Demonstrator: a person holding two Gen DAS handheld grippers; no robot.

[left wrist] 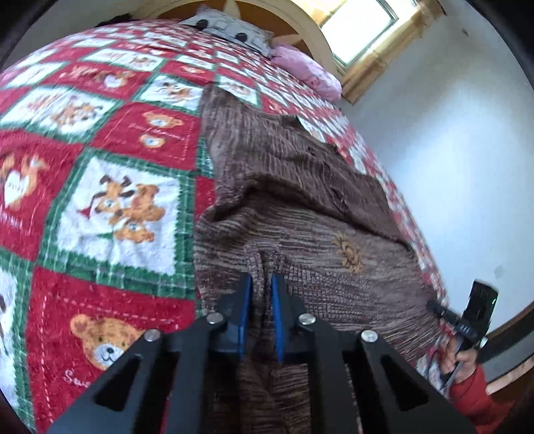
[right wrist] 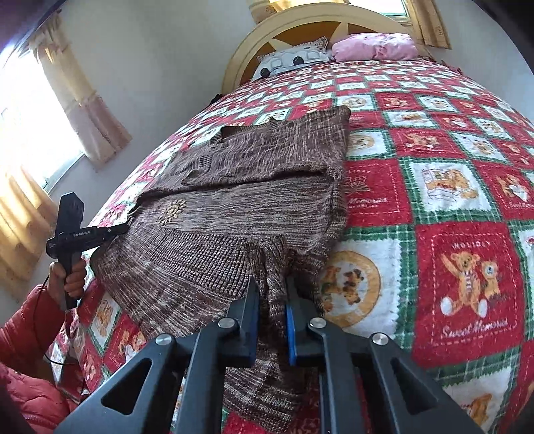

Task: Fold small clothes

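A brown knitted sweater [left wrist: 300, 187] with a small yellow sun motif lies on the bed, its sleeves folded across the body. It also shows in the right wrist view [right wrist: 253, 187]. My left gripper [left wrist: 261, 283] is shut on the sweater's hem at one lower corner. My right gripper [right wrist: 272, 287] is shut on the hem at the other lower corner, and a fold of knit hangs between its jaws. The right gripper's handle [left wrist: 467, 320] shows at the far right of the left wrist view; the left gripper's handle [right wrist: 71, 230] shows at the left of the right wrist view.
The bed is covered by a red, green and white teddy-bear quilt [left wrist: 100, 167]. A grey patterned pillow [right wrist: 293, 60] and a pink pillow [right wrist: 377, 46] lie against the arched headboard [right wrist: 300, 23]. A curtained window [right wrist: 40, 127] and a white wall flank the bed.
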